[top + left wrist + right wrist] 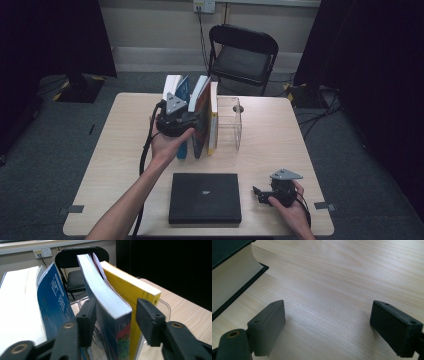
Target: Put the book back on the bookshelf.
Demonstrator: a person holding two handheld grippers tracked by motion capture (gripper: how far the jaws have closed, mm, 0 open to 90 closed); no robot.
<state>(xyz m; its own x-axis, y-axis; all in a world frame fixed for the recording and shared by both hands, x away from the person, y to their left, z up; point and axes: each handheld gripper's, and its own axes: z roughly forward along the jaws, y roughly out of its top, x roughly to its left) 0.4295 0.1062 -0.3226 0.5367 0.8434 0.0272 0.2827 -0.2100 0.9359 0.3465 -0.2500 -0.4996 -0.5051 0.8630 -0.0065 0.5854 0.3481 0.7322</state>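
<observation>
One dark-covered book (110, 315) stood between the jaws of your left gripper (113, 317), leaning in the row of books; pads flanked it, partly closed, contact unclear. Your right gripper (327, 325) gaped wide over bare table (337, 277)

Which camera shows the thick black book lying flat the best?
The high view: the thick black book lies flat on the wooden table, its whole cover visible. The right gripper view catches just a corner and cream page edges.
</observation>
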